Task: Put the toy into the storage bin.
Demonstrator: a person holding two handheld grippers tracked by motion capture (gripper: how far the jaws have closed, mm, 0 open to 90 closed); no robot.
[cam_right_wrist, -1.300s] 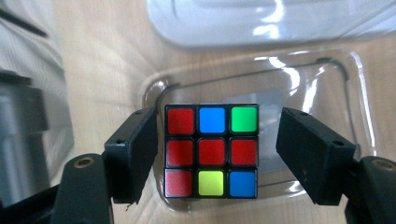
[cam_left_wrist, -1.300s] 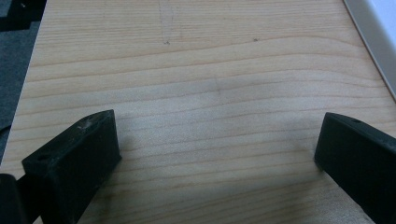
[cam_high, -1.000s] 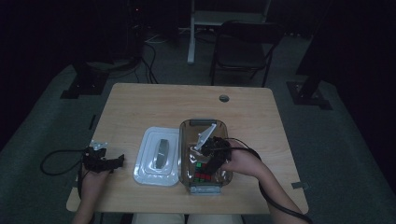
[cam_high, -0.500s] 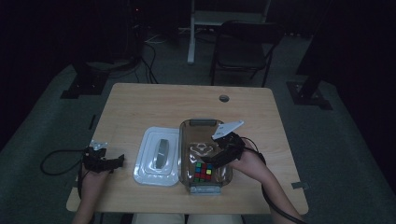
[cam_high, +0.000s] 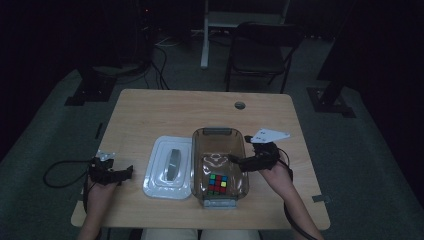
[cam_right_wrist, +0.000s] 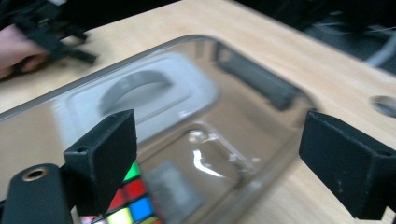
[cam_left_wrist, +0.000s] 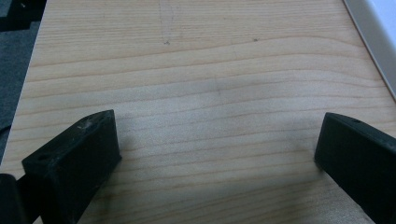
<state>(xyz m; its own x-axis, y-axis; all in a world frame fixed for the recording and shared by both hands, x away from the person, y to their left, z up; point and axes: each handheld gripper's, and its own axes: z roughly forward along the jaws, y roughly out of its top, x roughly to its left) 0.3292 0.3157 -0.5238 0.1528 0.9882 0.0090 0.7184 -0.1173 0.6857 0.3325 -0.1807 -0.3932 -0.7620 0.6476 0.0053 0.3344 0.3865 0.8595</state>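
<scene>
A colourful puzzle cube (cam_high: pixel 217 184) lies on the floor of a clear plastic box (cam_high: pixel 218 133) near its front end; its tiles also show low in the right gripper view (cam_right_wrist: pixel 127 203). My right gripper (cam_high: pixel 234 160) hovers at the box's right rim, pointing left over it. Its jaws (cam_right_wrist: pixel 217 140) have just been opening and stand wide apart with nothing between them. My left gripper (cam_high: pixel 125 172) rests at the table's front left, also open (cam_left_wrist: pixel 217 135) over bare wood.
The box's white lid (cam_high: pixel 170 166) lies flat just left of the box, and its edge (cam_left_wrist: pixel 378 28) shows in the left gripper view. The wooden table (cam_high: pixel 165 110) has a cable hole (cam_high: pixel 240 105) at the back. Chairs and stands stand beyond it.
The right gripper has pulled back to the right, from over the cube inside the box to the box's right rim. The cube now lies uncovered. The left gripper has stayed still.
</scene>
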